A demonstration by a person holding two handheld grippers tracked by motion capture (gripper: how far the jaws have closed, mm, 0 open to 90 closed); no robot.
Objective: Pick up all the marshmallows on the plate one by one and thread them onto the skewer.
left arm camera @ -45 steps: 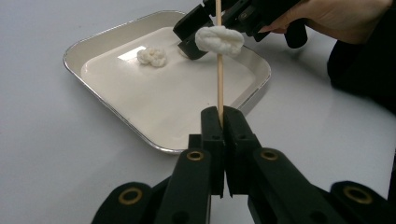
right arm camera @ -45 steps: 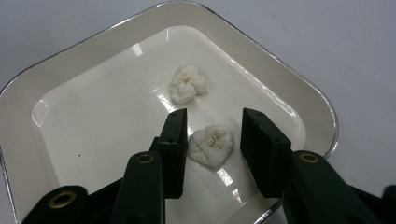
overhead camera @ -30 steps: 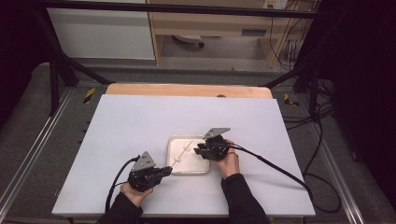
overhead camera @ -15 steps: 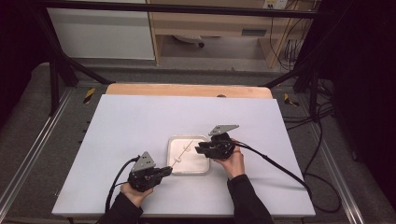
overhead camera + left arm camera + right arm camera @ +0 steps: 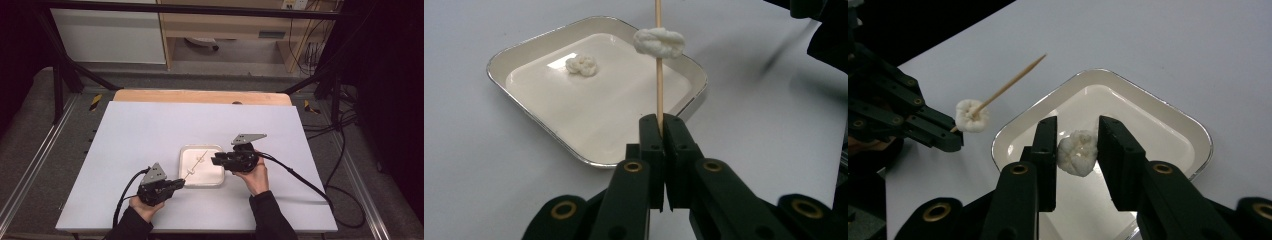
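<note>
- White dough knots are numbering two: one is sitting threaded on the skewer (image 5: 658,60), the threaded knot (image 5: 659,42) hanging over the tray's near edge, and the other, the loose knot (image 5: 1077,152), is being pinched.
- One wooden skewer is sticking out straight ahead of the left gripper (image 5: 663,131), whose jaws are clenched on its lower end; the knot is sitting well up the stick, clear of the jaw tips.
- Right gripper (image 5: 1077,150) is grasping the loose knot between its two pads, above the tray floor.
- One tray (image 5: 186,176), cream inside with a metal rim, is lying on the white table (image 5: 150,130) between both hands.
- Pointed skewer tip is aiming toward the right gripper, with open air between them.
</note>
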